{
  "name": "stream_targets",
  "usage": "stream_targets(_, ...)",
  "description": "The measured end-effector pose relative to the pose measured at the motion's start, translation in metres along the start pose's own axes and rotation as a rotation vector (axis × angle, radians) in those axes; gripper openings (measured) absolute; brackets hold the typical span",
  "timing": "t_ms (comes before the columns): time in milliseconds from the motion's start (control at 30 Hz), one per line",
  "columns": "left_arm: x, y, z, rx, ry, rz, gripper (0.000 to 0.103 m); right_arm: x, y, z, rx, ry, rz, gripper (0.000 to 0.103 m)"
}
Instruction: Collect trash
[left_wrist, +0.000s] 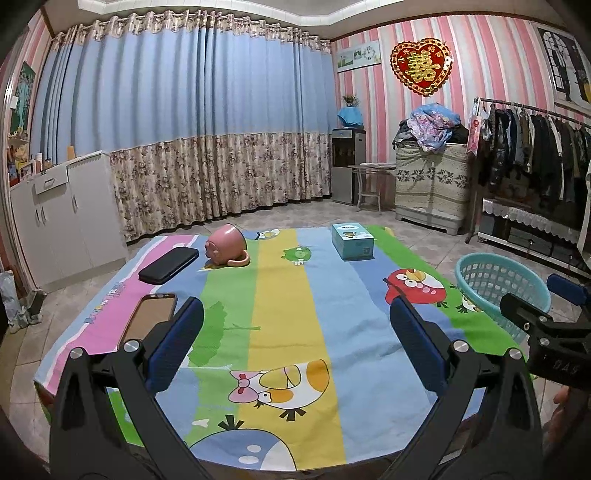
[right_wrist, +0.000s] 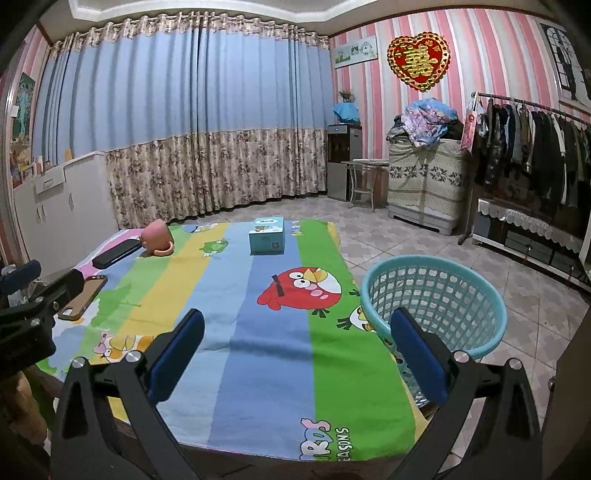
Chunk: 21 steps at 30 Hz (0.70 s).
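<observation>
A table under a striped cartoon-bird cloth (left_wrist: 288, 295) (right_wrist: 266, 332) fills both views. On it lie a tipped pink mug (left_wrist: 225, 245) (right_wrist: 158, 237), a teal tissue box (left_wrist: 351, 240) (right_wrist: 266, 235), a black case (left_wrist: 169, 264) (right_wrist: 116, 253) and a brown-cased phone (left_wrist: 151, 317) (right_wrist: 83, 297). A teal mesh basket (left_wrist: 498, 288) (right_wrist: 436, 302) stands on the floor at the table's right edge. My left gripper (left_wrist: 295, 325) hangs open over the near cloth, holding nothing. My right gripper (right_wrist: 295, 328) is open too, its right finger in front of the basket.
White cabinets (left_wrist: 62, 221) stand at the left wall, curtains behind. A water dispenser (left_wrist: 347, 166), a small stool, a covered chest (left_wrist: 432, 184) and a clothes rack (left_wrist: 535, 147) line the right side. Tiled floor surrounds the table. Each gripper shows at the other view's edge.
</observation>
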<state>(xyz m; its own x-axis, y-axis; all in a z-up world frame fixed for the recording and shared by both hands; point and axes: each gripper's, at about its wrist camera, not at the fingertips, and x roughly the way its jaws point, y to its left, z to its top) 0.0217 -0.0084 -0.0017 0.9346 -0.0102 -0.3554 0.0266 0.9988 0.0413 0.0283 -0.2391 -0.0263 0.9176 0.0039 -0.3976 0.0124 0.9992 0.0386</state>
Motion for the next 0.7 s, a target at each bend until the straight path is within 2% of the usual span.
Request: stream_targets(700,-0.0005,-0.0028,0.0014,0.001,-0.004,-0.007,0.098,-0.0018,0.0029,-0.0003,-0.014,-0.005,0.004,0.098)
